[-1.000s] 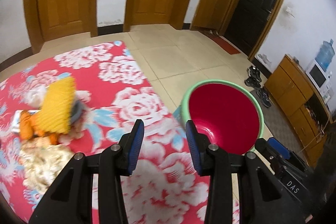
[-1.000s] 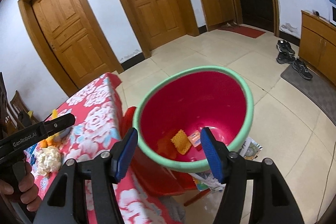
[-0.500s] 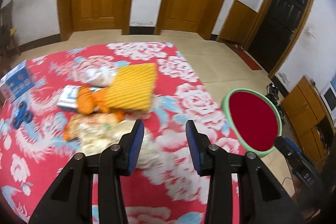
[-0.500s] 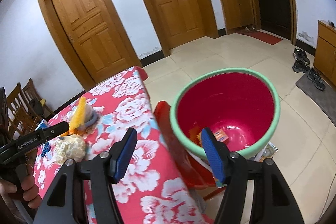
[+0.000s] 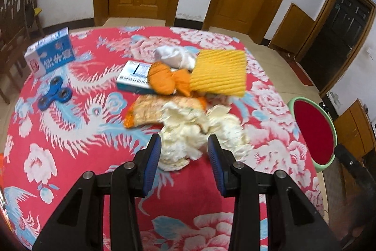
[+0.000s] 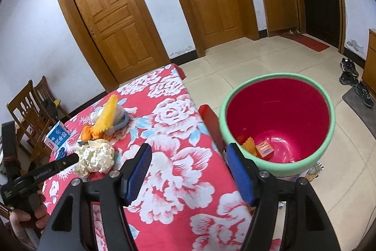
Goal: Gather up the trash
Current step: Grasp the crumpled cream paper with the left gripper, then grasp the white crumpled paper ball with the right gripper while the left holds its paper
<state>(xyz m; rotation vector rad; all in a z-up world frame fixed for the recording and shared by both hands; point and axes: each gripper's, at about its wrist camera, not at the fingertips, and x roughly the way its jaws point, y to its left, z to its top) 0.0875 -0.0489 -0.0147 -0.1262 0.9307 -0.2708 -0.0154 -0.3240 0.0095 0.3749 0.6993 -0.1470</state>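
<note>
The left gripper (image 5: 184,152) hangs low over the table with its jaws spread and nothing between them, the crumpled white paper wad (image 5: 199,133) lying just beyond the tips. The right gripper (image 6: 190,171) is likewise spread and empty, poised above the table's near corner beside the red bin (image 6: 277,164).

Past the wad lie one orange-edged wrapper (image 5: 150,109), one orange bundle (image 5: 169,81), one flat blue-and-white packet (image 5: 134,78), one yellow ribbed sponge (image 5: 219,73) and one white cloth (image 5: 174,55), all heaped touching. Well apart to the left sit one blue fidget spinner (image 5: 54,95) and one blue carton (image 5: 50,54) near the far edge.

The floral tablecloth (image 5: 94,157) lies bare around the heap. The bin stands just off the table's right edge, with open tiled floor (image 6: 235,72) behind it.

Only the right wrist view looks into the bin: two scraps at the bottom, one yellow (image 6: 250,146), one orange (image 6: 265,149). It also shows two shoes (image 6: 352,74) by the far wall.
</note>
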